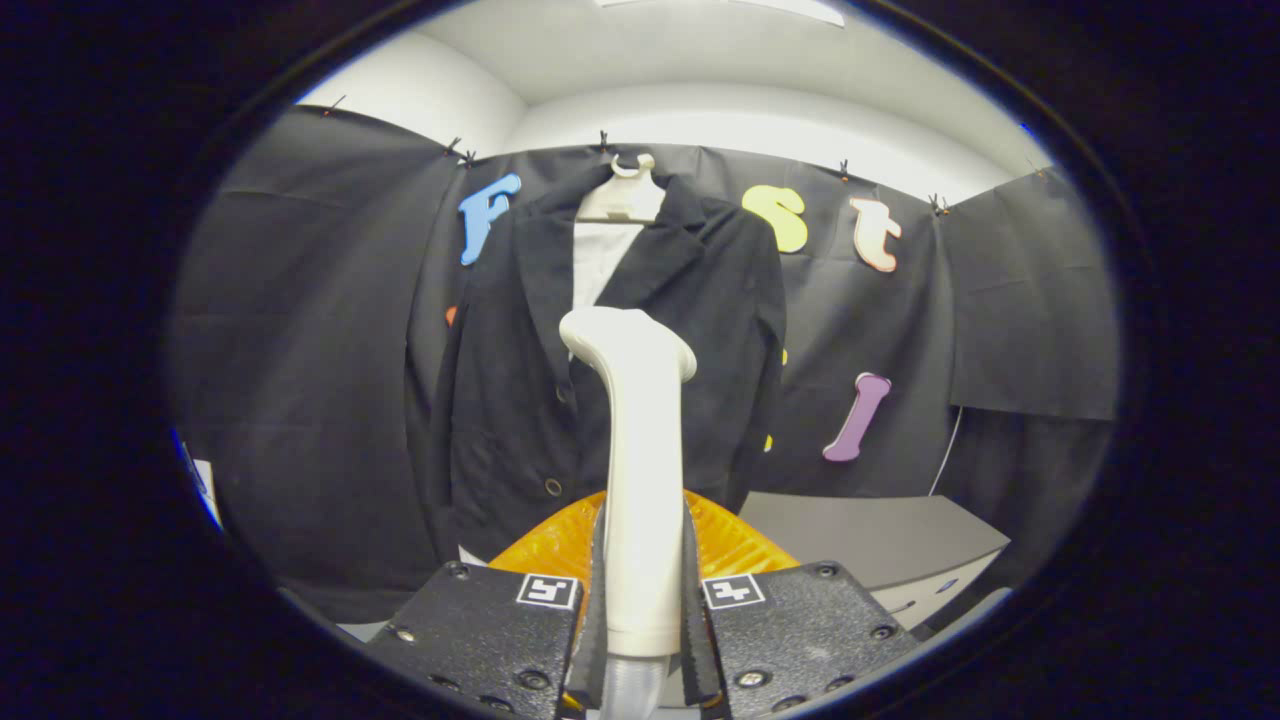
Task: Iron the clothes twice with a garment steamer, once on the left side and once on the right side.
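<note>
The tongs [640, 610] grip the garment steamer [635, 450] by its handle, head raised before the hanging jacket [520, 380] (apparently short of the cloth), so both passes seem left.

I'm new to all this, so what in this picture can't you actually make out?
- Jacket middle: covered by the steamer held in the claw.
- Jacket hem: hidden behind the claw's body.
- Steamer head's front face: turned away toward the jacket.
- Grey cabinet: cut off below.

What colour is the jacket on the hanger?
Black jacket, over a white shirt, in the gripper view; gripper grips the steamer.
</note>
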`<action>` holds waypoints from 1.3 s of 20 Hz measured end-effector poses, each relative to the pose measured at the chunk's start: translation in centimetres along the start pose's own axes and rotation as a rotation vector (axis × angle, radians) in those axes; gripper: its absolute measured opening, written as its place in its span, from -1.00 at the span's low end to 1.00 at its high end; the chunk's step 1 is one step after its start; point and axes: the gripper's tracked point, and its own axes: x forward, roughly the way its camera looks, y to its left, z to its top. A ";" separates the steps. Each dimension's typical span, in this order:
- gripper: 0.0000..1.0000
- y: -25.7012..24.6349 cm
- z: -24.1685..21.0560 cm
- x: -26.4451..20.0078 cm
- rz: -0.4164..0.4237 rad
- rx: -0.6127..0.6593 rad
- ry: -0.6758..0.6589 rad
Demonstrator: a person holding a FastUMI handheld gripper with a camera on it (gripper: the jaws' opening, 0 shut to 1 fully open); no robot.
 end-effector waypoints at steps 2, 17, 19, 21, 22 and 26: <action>-0.36 1.3 2.4 0.8 0.010 0.008 -0.044; -0.36 9.3 13.9 5.7 0.024 0.023 -0.199; -0.36 10.6 14.7 6.2 0.023 0.023 -0.208; -0.36 11.7 15.1 6.8 0.015 -0.003 -0.210; -0.36 12.3 15.2 7.0 0.019 -0.007 -0.211; -0.36 13.6 14.8 8.3 0.003 -0.037 -0.197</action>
